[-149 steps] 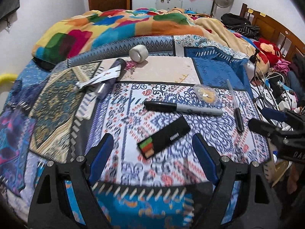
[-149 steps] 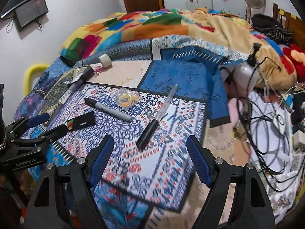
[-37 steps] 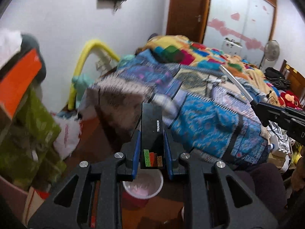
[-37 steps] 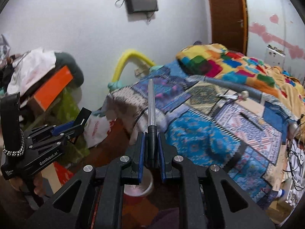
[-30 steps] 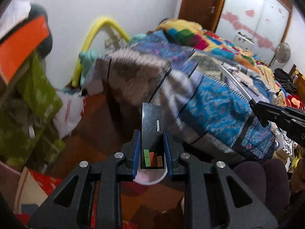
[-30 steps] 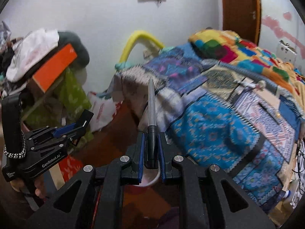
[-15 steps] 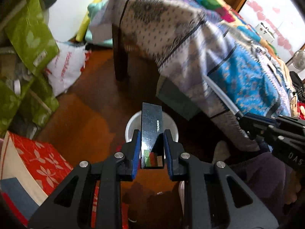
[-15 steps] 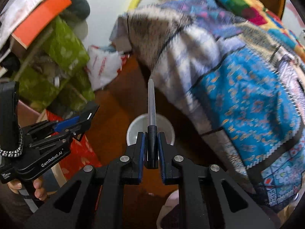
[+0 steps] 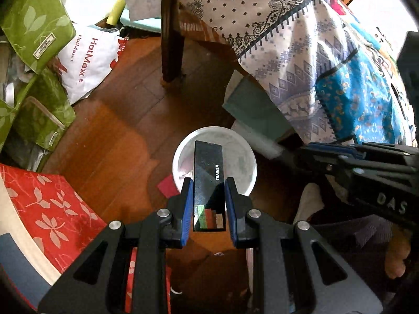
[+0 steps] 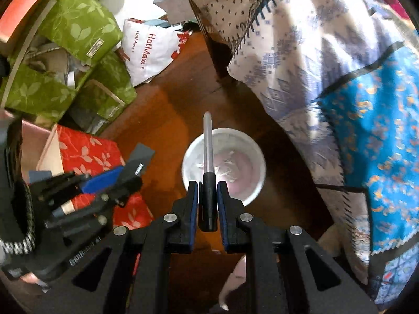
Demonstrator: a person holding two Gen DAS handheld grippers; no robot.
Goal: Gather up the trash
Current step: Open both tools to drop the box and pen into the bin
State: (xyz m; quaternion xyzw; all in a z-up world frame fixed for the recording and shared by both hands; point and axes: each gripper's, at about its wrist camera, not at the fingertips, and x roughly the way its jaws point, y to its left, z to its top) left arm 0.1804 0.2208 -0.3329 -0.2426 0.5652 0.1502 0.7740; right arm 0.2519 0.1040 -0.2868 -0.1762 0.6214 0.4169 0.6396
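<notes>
Both claws over the white bin (image 9: 180,154).
My left gripper (image 9: 209,204) clamps the black TRAINER box (image 9: 208,180), frame centre; my right gripper (image 10: 207,209) jaws opening, pen (image 10: 208,157) between them.

bin (image 9: 242,157) on the floor (image 9: 117,130) beside the draped table (image 9: 275,26), bags (image 9: 34,26) to its left

**Readable text in your two wrist views**
You can read "TRAINER" on the black box (image 9: 208,180), "HotMax" on the white bag (image 9: 87,60), and "DAS" on the right gripper (image 9: 311,154).
</notes>
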